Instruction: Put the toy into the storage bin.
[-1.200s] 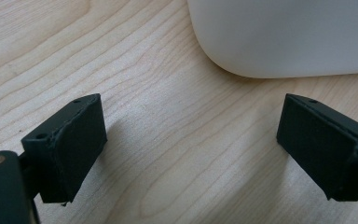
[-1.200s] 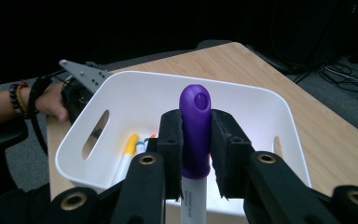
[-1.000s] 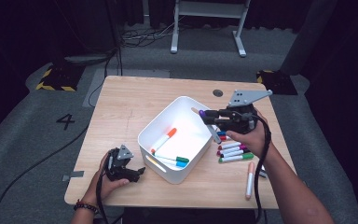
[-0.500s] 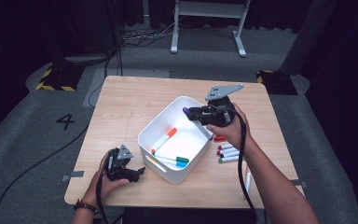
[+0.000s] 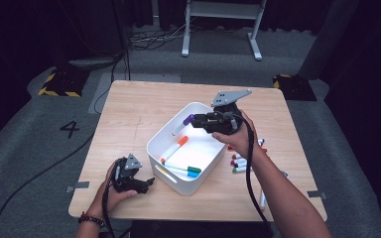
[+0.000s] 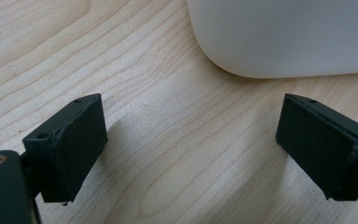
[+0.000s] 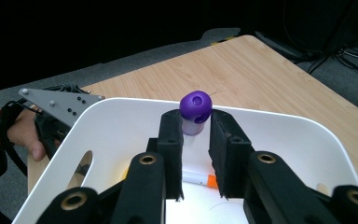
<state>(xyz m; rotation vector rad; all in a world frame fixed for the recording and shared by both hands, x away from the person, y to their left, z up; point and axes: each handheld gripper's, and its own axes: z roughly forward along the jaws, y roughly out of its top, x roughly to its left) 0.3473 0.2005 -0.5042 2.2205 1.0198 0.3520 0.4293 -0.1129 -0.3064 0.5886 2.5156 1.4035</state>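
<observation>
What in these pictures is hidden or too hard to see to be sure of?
- Purple-capped marker: in the right gripper view, the right gripper covers its barrel.
- Loose markers on the table: in the high view, the person's right forearm covers part of the pile, so a count is unsure.
- White bin: the left gripper view's edge cuts it off.
- Left gripper: in the high view its jaws are too small to judge.

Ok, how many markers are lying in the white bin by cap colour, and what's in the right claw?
Orange-capped marker: 1
Green-capped marker: 1
Blue-capped marker: 1
Total lying in the white bin: 3
Purple-capped marker, held in the right claw over the bin: 1
Total: 4
</observation>
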